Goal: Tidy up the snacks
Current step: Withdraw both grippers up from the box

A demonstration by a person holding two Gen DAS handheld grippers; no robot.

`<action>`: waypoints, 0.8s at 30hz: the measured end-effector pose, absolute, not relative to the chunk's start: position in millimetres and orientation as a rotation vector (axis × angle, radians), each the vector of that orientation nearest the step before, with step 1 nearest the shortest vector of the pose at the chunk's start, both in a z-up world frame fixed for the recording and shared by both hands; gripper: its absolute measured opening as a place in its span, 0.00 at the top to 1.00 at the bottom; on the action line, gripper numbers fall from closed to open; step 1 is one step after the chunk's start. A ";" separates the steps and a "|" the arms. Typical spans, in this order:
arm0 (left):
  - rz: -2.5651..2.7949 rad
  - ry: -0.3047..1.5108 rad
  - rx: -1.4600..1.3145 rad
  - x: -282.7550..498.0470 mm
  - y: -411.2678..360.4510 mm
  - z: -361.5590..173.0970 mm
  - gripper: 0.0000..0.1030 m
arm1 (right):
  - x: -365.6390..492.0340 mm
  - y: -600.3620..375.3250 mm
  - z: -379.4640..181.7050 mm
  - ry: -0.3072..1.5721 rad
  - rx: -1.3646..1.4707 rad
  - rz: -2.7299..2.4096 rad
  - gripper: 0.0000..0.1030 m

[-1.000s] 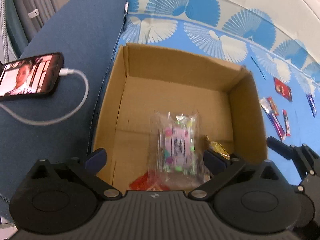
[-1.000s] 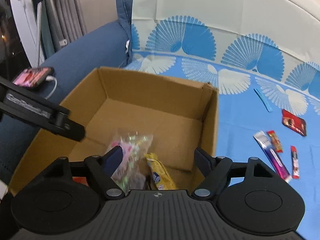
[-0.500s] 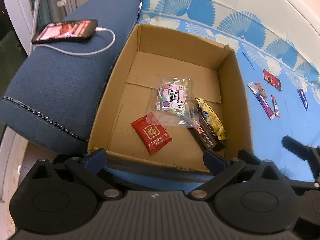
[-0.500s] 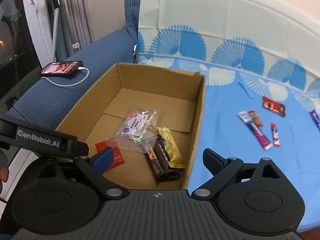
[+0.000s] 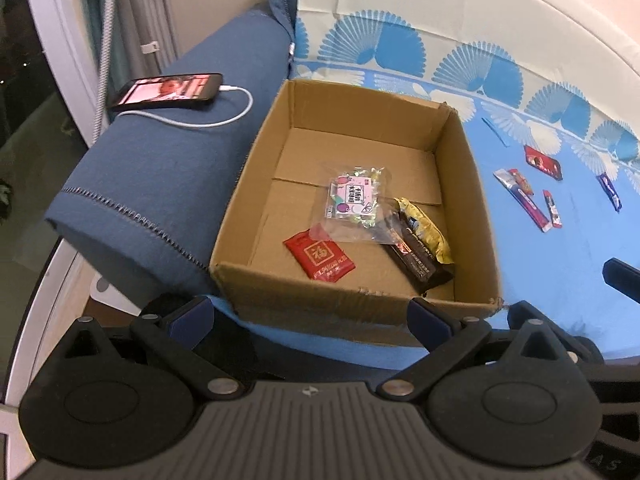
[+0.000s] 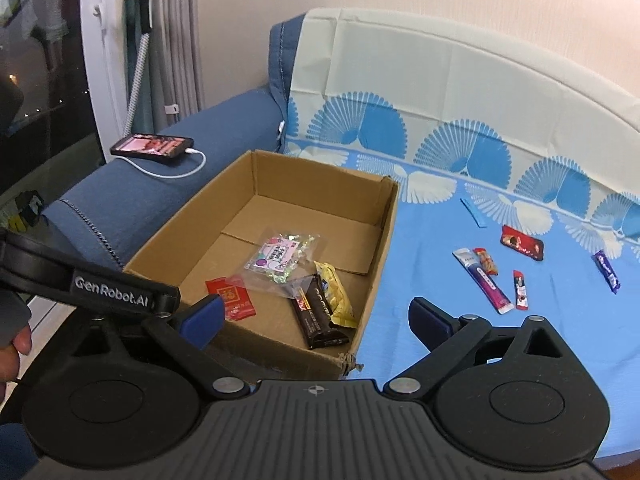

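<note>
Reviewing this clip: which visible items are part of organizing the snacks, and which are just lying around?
Part of the job:
- cardboard box
- clear candy bag
- red packet
- dark chocolate bar
- yellow-wrapped snack
- loose snacks on the blue cover

Just lying about:
- phone
- white charging cable
- sofa armrest

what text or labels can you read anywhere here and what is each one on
"GenRobot.AI": on the left gripper's black arm, right wrist view.
"福": on the red packet in the cardboard box.
Print on the clear candy bag, dark bar and loose snacks: too small or blurred.
</note>
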State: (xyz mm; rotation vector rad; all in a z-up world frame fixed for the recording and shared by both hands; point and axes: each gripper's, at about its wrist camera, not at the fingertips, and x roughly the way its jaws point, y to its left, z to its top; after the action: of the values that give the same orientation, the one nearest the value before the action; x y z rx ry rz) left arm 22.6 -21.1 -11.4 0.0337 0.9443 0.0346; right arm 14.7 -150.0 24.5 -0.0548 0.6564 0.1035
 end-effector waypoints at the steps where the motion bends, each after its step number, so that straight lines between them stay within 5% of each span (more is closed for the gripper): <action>1: 0.039 0.942 0.025 18.0 -20.2 -11.1 0.00 | 9.7 -149.5 25.4 0.647 -0.056 0.107 0.03; 24: 0.059 0.835 0.032 -32.6 -18.8 16.1 0.00 | -42.4 -142.5 44.1 0.534 -0.083 0.106 0.02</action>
State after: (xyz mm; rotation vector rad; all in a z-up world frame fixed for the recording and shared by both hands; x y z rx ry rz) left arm -32.6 -18.8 16.1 0.0316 0.8351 0.0595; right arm -42.4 -142.5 44.1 -0.0827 0.5342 0.1060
